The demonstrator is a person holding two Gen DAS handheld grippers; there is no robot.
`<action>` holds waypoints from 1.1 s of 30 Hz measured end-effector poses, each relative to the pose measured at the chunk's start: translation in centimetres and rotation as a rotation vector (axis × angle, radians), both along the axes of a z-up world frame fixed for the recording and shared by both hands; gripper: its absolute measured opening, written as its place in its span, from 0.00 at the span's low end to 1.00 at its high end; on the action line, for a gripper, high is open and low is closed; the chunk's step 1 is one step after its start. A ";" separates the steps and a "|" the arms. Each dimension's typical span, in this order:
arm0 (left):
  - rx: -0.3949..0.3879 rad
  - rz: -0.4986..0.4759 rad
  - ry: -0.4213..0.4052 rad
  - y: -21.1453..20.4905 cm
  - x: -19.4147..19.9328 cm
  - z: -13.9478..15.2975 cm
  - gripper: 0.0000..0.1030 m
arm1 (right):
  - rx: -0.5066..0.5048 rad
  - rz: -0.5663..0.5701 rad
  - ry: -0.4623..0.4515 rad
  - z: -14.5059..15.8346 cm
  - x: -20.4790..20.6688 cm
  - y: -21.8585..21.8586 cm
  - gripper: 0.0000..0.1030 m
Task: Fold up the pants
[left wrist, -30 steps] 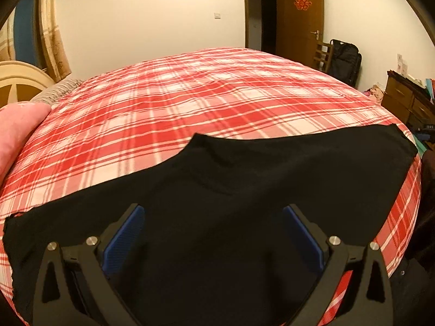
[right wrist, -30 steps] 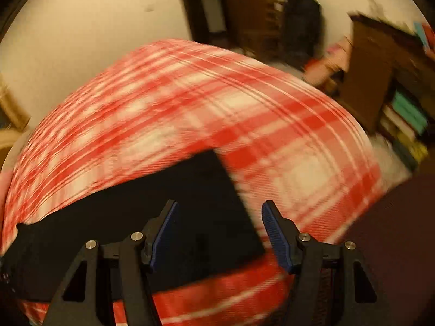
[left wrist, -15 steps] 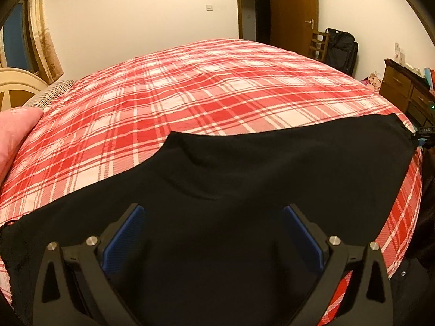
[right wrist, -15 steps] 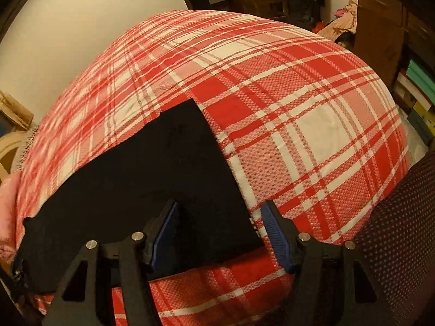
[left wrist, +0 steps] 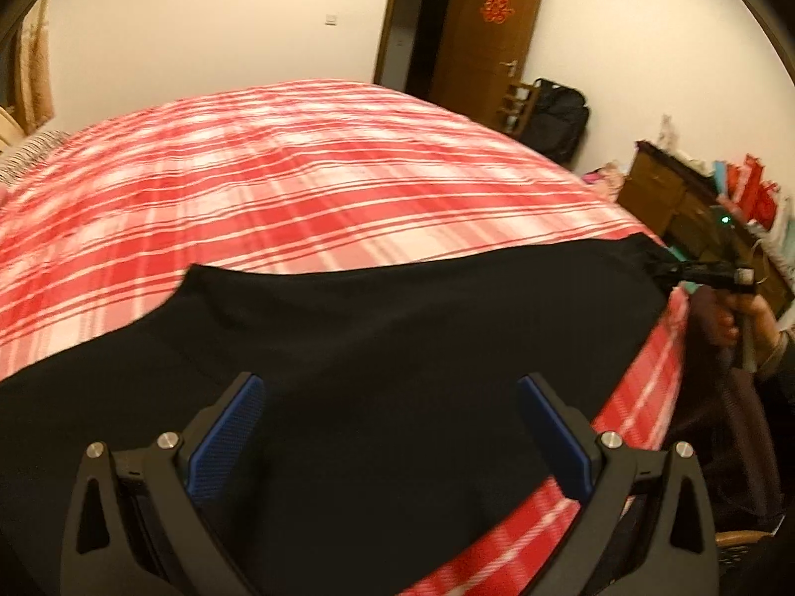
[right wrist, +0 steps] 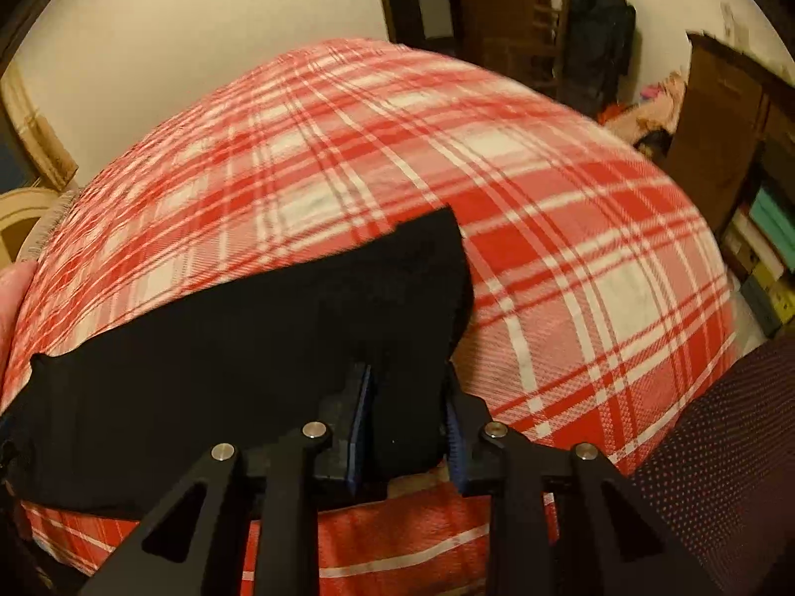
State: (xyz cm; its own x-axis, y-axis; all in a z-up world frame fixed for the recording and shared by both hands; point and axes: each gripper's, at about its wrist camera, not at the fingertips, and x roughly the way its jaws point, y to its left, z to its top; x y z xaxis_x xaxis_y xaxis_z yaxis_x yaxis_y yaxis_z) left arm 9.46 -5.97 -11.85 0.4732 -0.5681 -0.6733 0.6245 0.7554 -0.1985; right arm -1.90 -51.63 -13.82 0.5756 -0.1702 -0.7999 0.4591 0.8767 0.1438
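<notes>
The black pants [left wrist: 377, 347] lie spread across the near edge of the bed [left wrist: 298, 188], on its red and white plaid cover. Only the left wrist view takes in their long run: the dark cloth stretches from the left border of the picture to the bed's right corner, with a notch in the far edge where the plaid shows behind it. That view also shows the right gripper [left wrist: 695, 268] from outside, at the cloth's far right corner, with the person's hand [left wrist: 745, 318] around its handle.

The right wrist view shows the grip itself. The right gripper [right wrist: 405, 427] has its jaws drawn in on a bunched fold at the pants' right end, blue pads [right wrist: 358, 422] pressing from both sides, and the corner of the cloth stands up in a peak above the bed. From there the pants [right wrist: 223, 362] trail away to the left along the bed's edge.

The left gripper [left wrist: 392, 427] hangs over the middle of the pants with its jaws wide apart and nothing between them.

Beyond the bed stand a brown door [left wrist: 487, 39], a black bag [left wrist: 556, 119] against the wall and a wooden dresser [left wrist: 661, 193]. A dark dotted cloth [right wrist: 720, 447] fills the right wrist view's lower right corner.
</notes>
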 end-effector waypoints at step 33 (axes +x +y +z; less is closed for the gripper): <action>-0.289 -0.363 0.396 -20.8 0.2 -2.9 0.83 | -0.068 0.482 -0.188 1.1 -1.3 15.2 0.54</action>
State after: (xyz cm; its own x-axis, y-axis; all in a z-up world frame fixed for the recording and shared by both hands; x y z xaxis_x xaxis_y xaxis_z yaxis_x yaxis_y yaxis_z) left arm 9.68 -26.77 -14.79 -0.0403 -0.8325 -0.5526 0.6687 0.3884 -0.6340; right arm -3.21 -36.42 -12.73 0.7343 0.1018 -0.6712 -0.0274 0.9923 0.1206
